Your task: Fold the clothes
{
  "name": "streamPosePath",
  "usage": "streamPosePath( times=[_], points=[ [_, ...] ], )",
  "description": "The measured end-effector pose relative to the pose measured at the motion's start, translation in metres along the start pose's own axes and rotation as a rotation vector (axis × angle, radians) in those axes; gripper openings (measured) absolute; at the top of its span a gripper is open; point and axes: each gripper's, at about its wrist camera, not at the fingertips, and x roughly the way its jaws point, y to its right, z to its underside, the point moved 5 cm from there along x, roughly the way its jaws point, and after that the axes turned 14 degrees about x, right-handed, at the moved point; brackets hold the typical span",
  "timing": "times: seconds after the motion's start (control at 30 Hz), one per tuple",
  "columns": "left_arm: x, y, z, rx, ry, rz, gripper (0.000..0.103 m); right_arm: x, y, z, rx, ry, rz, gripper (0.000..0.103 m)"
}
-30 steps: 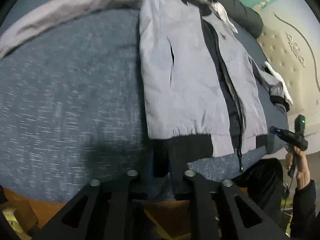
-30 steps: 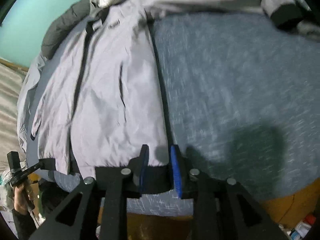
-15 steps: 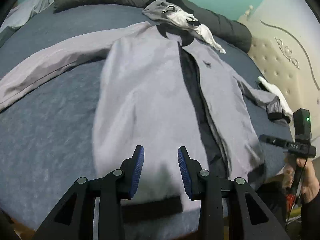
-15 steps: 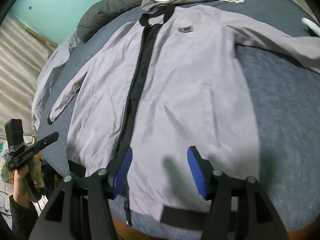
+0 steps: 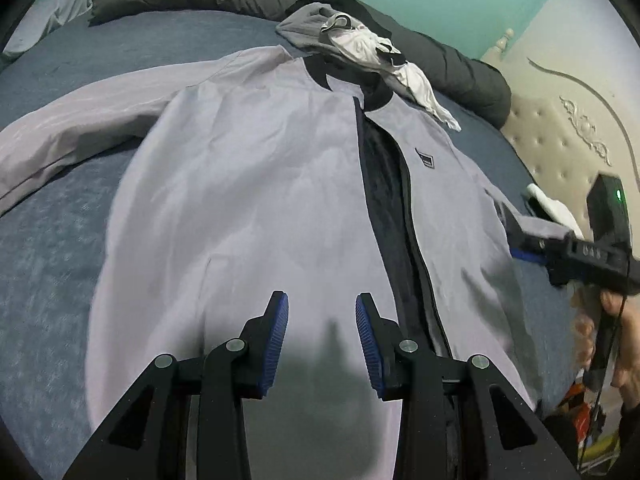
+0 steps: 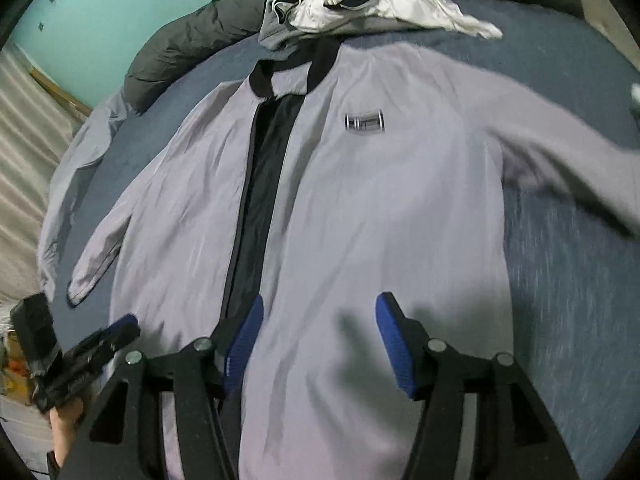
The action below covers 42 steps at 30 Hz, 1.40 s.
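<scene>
Jacket lies flat on bed, long axis hem-near to collar-far, zip half open. Left gripper and right gripper hover tilted down over hem end, both w/ jaws apart, nothing gripped.

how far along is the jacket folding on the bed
Early. Done: the jacket lies spread flat, front up, on the bed, sleeves out. In hand: nothing; the left hand-held gripper and right hand-held gripper are open above the lower front panels. Left: every fold; the zip is undone, and other clothes wait near the collar.

The jacket hem is hidden behind the tongs; its right sleeve blurs.
</scene>
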Motion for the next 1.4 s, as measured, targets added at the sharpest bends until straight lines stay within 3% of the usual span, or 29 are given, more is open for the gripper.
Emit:
streamPosePath(
  times=[0.2,0.4,0.73,0.77,0.8,0.97,1.17,1.23,1.4],
  points=[
    [0.024,-0.002,-0.007,0.029,0.005,-0.020,0.038,0.031,-0.025,-0.041,-0.045,0.033,0.023,0.063],
    [0.041,-0.003,-0.006,-0.004,-0.002,0.019,0.038,0.070,-0.047,-0.077,-0.081,0.046,0.056,0.063],
    [0.055,-0.006,-0.014,-0.009,-0.018,0.033,0.038,0.126,-0.076,-0.104,-0.283,0.075,0.217,0.063],
    [0.055,-0.006,-0.014,-0.010,-0.018,0.035,0.038,0.130,-0.077,-0.104,-0.304,0.081,0.233,0.056],
    [0.056,-0.006,-0.015,-0.011,-0.018,0.037,0.038,0.135,-0.077,-0.103,-0.324,0.080,0.253,0.043],
    [0.059,-0.007,-0.010,-0.010,-0.036,0.041,0.038,0.142,-0.064,-0.105,-0.293,0.082,0.283,0.009],
    [0.060,-0.006,-0.010,-0.012,-0.036,0.042,0.038,0.113,-0.052,-0.113,-0.187,0.157,0.153,0.004],
    [0.060,-0.005,-0.011,-0.011,-0.035,0.045,0.038,0.102,-0.051,-0.118,-0.149,0.177,0.073,0.004],
    [0.061,-0.007,-0.011,-0.021,-0.033,0.049,0.038,0.108,-0.070,-0.124,-0.182,0.156,0.054,0.004]
  ],
)
